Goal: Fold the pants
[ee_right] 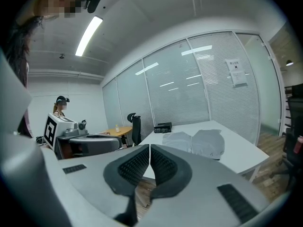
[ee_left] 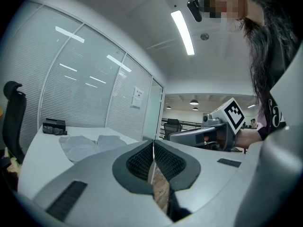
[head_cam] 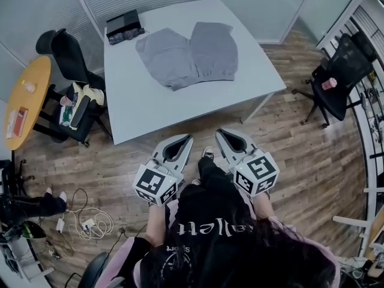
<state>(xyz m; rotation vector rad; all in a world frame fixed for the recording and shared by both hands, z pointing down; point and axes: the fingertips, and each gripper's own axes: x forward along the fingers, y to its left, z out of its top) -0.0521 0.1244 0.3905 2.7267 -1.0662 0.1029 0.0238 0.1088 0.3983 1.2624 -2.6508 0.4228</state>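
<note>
Grey pants (head_cam: 189, 56) lie spread on the white table (head_cam: 150, 107), legs toward the far side; they also show in the left gripper view (ee_left: 92, 145) and the right gripper view (ee_right: 199, 143). My left gripper (head_cam: 188, 138) and right gripper (head_cam: 221, 132) hang side by side over the wooden floor, short of the table's near edge and apart from the pants. Both are shut with nothing between the jaws, as seen in the left gripper view (ee_left: 153, 143) and the right gripper view (ee_right: 149, 148).
A black box (head_cam: 123, 26) sits on the table's far left corner. A black chair with clutter (head_cam: 75, 104) and a round yellow table (head_cam: 25, 98) stand left. Another black chair (head_cam: 339, 71) is right. Cables (head_cam: 87, 221) lie on the floor.
</note>
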